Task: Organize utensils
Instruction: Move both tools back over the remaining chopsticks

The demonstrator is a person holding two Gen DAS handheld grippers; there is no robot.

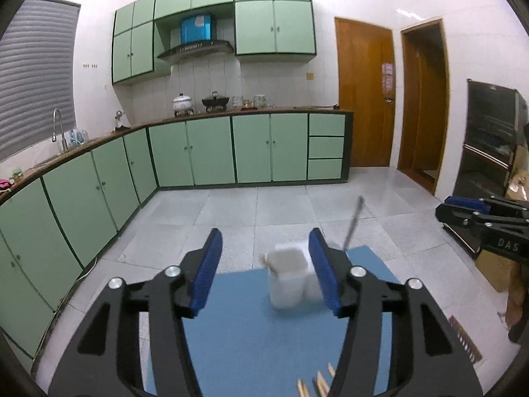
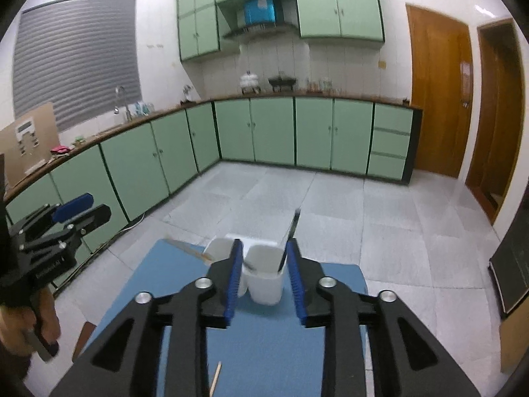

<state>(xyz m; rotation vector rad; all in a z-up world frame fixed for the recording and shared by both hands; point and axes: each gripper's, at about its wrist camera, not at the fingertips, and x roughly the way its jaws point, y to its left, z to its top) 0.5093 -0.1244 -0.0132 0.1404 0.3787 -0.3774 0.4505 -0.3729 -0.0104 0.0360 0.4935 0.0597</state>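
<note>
Left hand-held gripper (image 1: 266, 263): blue pads stand wide apart, nothing pressed between them. It hovers over a blue mat (image 1: 251, 340) on the counter. In the left wrist view a white cup (image 1: 287, 276) shows between the pads, blurred, apart from the left pad and close to the right one; contact cannot be told. A pale wooden piece pokes over the cup's left rim. A second white cup (image 1: 314, 289) sits just behind and right of it, partly hidden by the right pad.

A thin dark utensil handle (image 1: 353, 221) rises tilted from behind the right pad; its lower end is hidden. Pale wooden stick ends (image 1: 319, 383) lie on the mat at the bottom edge.

Right hand-held gripper (image 2: 264, 274): pads partly open, narrower than the left pair, gripping nothing. In the right wrist view a white cup (image 2: 266, 279) stands upright between the pads with a gap on each side. A dark utensil (image 2: 290, 238) leans in it, handle up to the right. Another white cup (image 2: 216, 251) is touching or just beside its left, partly behind the left pad, with a wooden utensil (image 2: 185, 248) sticking out to the left. One wooden stick (image 2: 215, 378) lies on the mat near the bottom.

A person's hand (image 2: 20, 324) grips the handle of the left gripper at the far left edge.
</note>
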